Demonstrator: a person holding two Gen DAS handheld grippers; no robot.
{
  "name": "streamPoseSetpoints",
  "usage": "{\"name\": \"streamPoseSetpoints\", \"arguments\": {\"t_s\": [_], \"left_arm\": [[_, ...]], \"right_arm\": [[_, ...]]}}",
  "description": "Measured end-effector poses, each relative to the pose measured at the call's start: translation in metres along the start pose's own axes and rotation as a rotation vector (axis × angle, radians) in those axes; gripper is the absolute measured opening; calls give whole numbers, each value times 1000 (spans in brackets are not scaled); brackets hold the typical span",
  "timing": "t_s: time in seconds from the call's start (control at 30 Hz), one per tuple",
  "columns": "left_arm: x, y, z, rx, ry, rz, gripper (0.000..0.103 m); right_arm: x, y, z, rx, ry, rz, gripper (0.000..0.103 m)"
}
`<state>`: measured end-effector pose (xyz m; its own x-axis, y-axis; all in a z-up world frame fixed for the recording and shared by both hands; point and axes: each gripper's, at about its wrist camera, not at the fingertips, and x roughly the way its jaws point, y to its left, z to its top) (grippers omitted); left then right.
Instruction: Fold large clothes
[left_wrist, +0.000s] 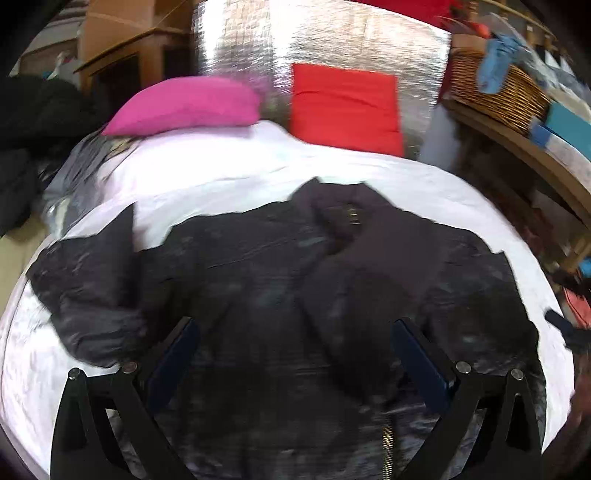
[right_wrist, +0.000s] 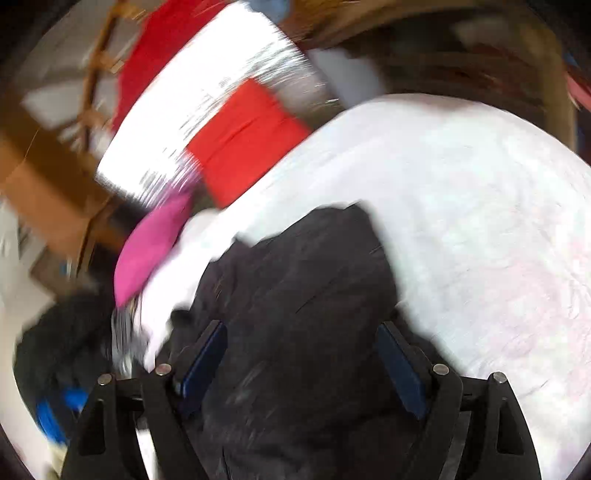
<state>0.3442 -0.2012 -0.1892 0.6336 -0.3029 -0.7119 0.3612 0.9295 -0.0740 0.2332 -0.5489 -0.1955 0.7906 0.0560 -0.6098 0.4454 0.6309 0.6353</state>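
I see the black jacket (left_wrist: 280, 280) spread across the white bed sheet (left_wrist: 221, 166), collar toward the pink pillow (left_wrist: 184, 105) and red cushion (left_wrist: 345, 107) at the head. My left gripper (left_wrist: 295, 354) hovers over its middle with fingers wide apart, holding nothing. My right gripper (right_wrist: 301, 360) (blurred view) is likewise spread apart above the jacket's dark fabric.
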Motion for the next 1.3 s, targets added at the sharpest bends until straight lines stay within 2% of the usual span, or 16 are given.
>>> {"name": "streamPoseSetpoints", "arguments": {"t_s": [0.13,0.33,0.37,0.43,0.47,0.5,0.6,0.73,0.83,0.9,0.97,1.1,1.17,1.2,1.23,1.3], "left_arm": [[6,-26,1,70,-25,-16,103],[35,-44,2,96,-2,44,103],[38,-42,2,85,-3,54,96],[46,-37,1,71,31,40,73],[49,-34,1,59,48,22,51],[50,-30,0,44,64,8,41],[43,-3,2,-43,76,-22,40],[28,36,-3,-139,132,-104,41],[21,59,-13,-184,185,-158,50],[11,74,-15,-177,179,-120,68],[1,86,-14,-163,151,-64,77],[-6,113,-12,-221,126,-88,83],[-2,123,-11,-257,148,-107,84],[2,128,-13,-289,167,-127,84],[5,131,-15,-309,181,-147,84],[16,137,-20,-361,233,-224,84]], "right_arm": [[19,-36,33,74,-3,-49,84],[59,-57,42,84,108,47,77],[66,-54,38,70,130,42,72],[81,-48,26,36,183,44,44],[85,-45,21,-6,198,-4,39],[85,-42,18,-47,197,-49,37],[72,-27,15,-144,142,-104,26],[46,-17,20,-188,59,-83,24],[51,-23,17,-197,87,-117,24],[52,-26,18,-199,109,-138,24],[45,-32,21,-170,114,-139,24],[36,-41,27,-108,132,-108,28],[37,-45,28,-91,136,-110,42],[38,-47,28,-80,143,-109,72],[40,-49,28,-68,147,-109,85],[44,-51,28,-49,135,-94,85]]}}
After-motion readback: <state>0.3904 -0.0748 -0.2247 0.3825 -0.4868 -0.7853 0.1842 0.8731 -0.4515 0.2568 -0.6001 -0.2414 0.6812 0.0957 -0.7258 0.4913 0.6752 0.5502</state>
